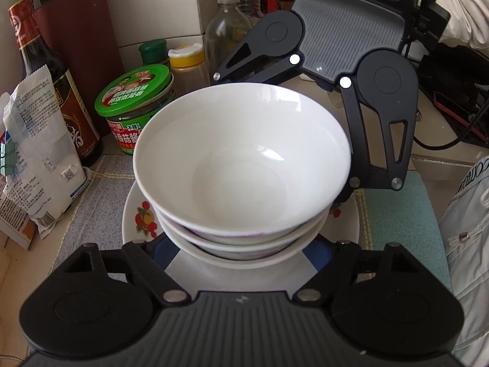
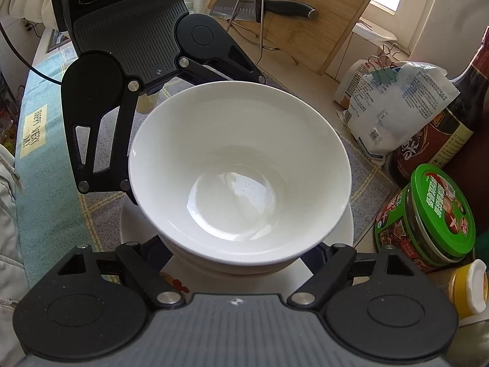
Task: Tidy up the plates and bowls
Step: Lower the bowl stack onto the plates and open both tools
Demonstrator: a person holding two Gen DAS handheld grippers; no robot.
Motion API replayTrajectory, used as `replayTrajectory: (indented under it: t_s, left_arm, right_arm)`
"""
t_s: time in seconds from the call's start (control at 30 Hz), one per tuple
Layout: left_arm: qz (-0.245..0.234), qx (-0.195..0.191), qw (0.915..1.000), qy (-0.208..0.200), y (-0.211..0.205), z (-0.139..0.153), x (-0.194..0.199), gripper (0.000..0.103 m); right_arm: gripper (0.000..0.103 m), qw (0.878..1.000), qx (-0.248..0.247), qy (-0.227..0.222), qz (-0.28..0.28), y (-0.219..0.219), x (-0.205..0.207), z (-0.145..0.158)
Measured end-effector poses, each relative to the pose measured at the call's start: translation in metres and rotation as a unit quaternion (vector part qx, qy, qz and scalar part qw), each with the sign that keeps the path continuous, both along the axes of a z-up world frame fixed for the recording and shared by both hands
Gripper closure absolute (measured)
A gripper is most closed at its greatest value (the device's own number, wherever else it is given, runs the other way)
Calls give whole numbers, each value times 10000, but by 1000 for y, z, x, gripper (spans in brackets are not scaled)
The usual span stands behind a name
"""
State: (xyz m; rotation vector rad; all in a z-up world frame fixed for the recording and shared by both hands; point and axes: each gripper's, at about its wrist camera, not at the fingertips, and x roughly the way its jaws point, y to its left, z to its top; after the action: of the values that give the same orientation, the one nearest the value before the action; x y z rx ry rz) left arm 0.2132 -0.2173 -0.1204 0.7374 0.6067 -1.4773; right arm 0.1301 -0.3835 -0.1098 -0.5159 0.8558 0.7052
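My left tool [image 1: 241, 255] and right tool [image 2: 237, 257] both spread wide around the stacked white bowls [image 1: 241, 165] on the fruit-patterned plate [image 1: 137, 217], gripping nothing; I'd close evenly, low.

Bowls [image 1: 241, 165] stacked on a plate [image 1: 134, 214], which sits on a cloth [image 1: 91, 202] on the desk [image 1: 434, 140]. Jar [image 1: 134, 107], bottles [image 1: 226, 39] and bag [image 1: 39, 153] stand left and behind.

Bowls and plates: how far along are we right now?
Done: white bowls sit nested in one stack on the fruit-pattern plate. In hand: left gripper and right gripper straddle the stack from opposite sides, jaws wide. Left: nothing else loose shows.
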Motion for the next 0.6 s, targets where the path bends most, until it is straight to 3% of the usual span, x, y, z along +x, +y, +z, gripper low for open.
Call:
replayTrajectory:
  t_s: [0.17,0.23,0.3,0.43,0.6]
  left_arm:
    - [58,-41,9999,81,2,-2,3,18]
    - [74,-74,9999,26,4,-3,2,17]
    - [105,-103,9999,11,5,-4,1,17]
    - [200,-213,9993,-214,10,-2,-5,8]
    - [517,-462,9972,-291,24,7,-11,7]
  right_arm:
    - [13,10000,34,-59,11,0,-3,1]
    - [10,9999,160,-2,-38,-1,-2,3]
    - [0,9997,224,-50,-64,-2,-2,4]
    - [0,9998,146,-79,-105,0,-4,3]
    - [0,9997,95,-116,-186,-3,-7,2]
